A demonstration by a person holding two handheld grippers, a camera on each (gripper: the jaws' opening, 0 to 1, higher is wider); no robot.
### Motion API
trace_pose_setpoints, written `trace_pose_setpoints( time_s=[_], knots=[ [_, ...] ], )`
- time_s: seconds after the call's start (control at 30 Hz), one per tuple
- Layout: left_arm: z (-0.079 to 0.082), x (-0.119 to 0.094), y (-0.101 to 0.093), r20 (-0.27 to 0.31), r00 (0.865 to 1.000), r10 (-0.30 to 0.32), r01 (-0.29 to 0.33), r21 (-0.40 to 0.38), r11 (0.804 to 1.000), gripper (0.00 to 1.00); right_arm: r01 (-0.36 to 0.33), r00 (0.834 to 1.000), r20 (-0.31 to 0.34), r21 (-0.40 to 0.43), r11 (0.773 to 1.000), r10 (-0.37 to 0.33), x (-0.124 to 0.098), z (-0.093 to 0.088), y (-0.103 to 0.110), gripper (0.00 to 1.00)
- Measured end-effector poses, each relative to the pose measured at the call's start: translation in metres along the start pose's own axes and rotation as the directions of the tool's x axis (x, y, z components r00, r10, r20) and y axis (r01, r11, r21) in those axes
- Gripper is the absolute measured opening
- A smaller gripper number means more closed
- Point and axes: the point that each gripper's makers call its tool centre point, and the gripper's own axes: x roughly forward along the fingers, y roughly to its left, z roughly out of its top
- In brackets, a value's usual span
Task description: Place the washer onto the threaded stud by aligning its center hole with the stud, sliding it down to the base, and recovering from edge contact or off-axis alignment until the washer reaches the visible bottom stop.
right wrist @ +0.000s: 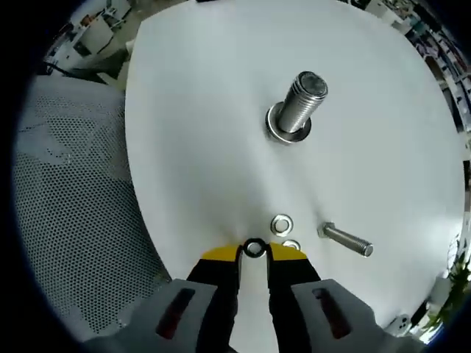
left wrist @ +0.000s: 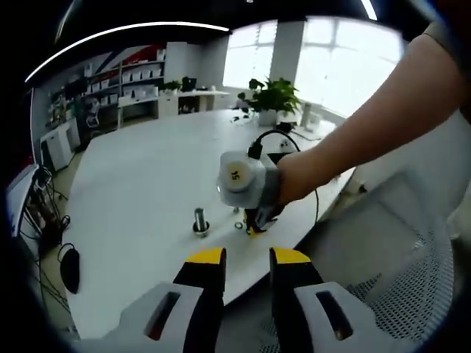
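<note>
A threaded steel stud [right wrist: 300, 99] stands upright on the white table [right wrist: 213, 95], with a wider collar at its base. My right gripper [right wrist: 255, 254] is close to the table's near edge, its yellow-tipped jaws closed on a small steel washer [right wrist: 255, 248]. A second washer [right wrist: 282, 223] lies flat just beyond the tips. In the left gripper view the stud [left wrist: 201, 220] stands just left of the right gripper [left wrist: 254, 226], which a hand holds tip-down on the table. My left gripper [left wrist: 248, 259] hovers off the table's edge, open, with nothing between its jaws.
A loose bolt [right wrist: 346, 240] lies on its side right of the washers. A grey mesh chair [right wrist: 66, 198] stands off the table's edge. A potted plant [left wrist: 272, 95] and a black cable [left wrist: 283, 136] are at the table's far side. Shelves line the back wall.
</note>
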Motion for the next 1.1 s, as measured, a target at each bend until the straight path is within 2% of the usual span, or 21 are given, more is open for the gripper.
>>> trace_pose_setpoints(
  time_s=[0.23, 0.37, 0.5, 0.73, 0.77, 0.87, 0.93, 1.0, 1.1],
  knots=[
    [-0.0009, 0.0000, 0.0008, -0.001, 1.000, 0.006, -0.006, -0.002, 1.000, 0.21, 0.035, 0.996, -0.085, -0.010, 0.999, -0.036, 0.0014, 0.0002, 0.0013, 0.16],
    [-0.0008, -0.0006, 0.0011, 0.001, 1.000, 0.008, -0.008, -0.001, 1.000, 0.21, 0.058, 0.994, -0.091, -0.019, 0.998, -0.059, 0.0017, -0.0004, 0.0009, 0.16],
    [0.0008, -0.0006, 0.0015, 0.009, 1.000, 0.011, -0.011, 0.000, 1.000, 0.21, 0.066, 0.995, -0.066, -0.042, 0.997, -0.069, 0.0008, -0.0014, 0.0006, 0.16],
    [0.0025, -0.0005, 0.0011, 0.016, 1.000, 0.007, -0.007, 0.004, 1.000, 0.21, 0.068, 0.998, 0.004, 0.076, 0.995, -0.069, -0.0009, -0.0021, -0.0011, 0.16],
    [0.0029, -0.0006, 0.0011, 0.017, 1.000, 0.007, -0.007, 0.004, 1.000, 0.21, 0.070, 0.997, 0.030, 0.099, 0.993, -0.073, -0.0006, -0.0028, -0.0024, 0.16],
    [0.0047, -0.0013, 0.0016, 0.025, 1.000, 0.008, -0.008, 0.004, 1.000, 0.21, 0.077, 0.995, 0.054, 0.093, 0.993, -0.082, -0.0010, -0.0040, -0.0014, 0.16],
    [0.0050, -0.0011, 0.0015, 0.027, 1.000, 0.008, -0.008, 0.004, 1.000, 0.21, 0.104, 0.992, 0.073, 0.033, 0.994, -0.106, 0.0004, -0.0023, -0.0028, 0.16],
    [0.0047, -0.0012, 0.0014, 0.026, 1.000, 0.008, -0.008, 0.005, 1.000, 0.21, 0.117, 0.990, 0.080, 0.021, 0.993, -0.118, -0.0003, -0.0034, 0.0003, 0.16],
    [0.0042, -0.0012, 0.0019, 0.025, 1.000, 0.011, -0.011, 0.003, 1.000, 0.21, 0.108, 0.987, 0.106, 0.110, 0.988, -0.120, -0.0007, -0.0034, -0.0015, 0.16]
  ],
)
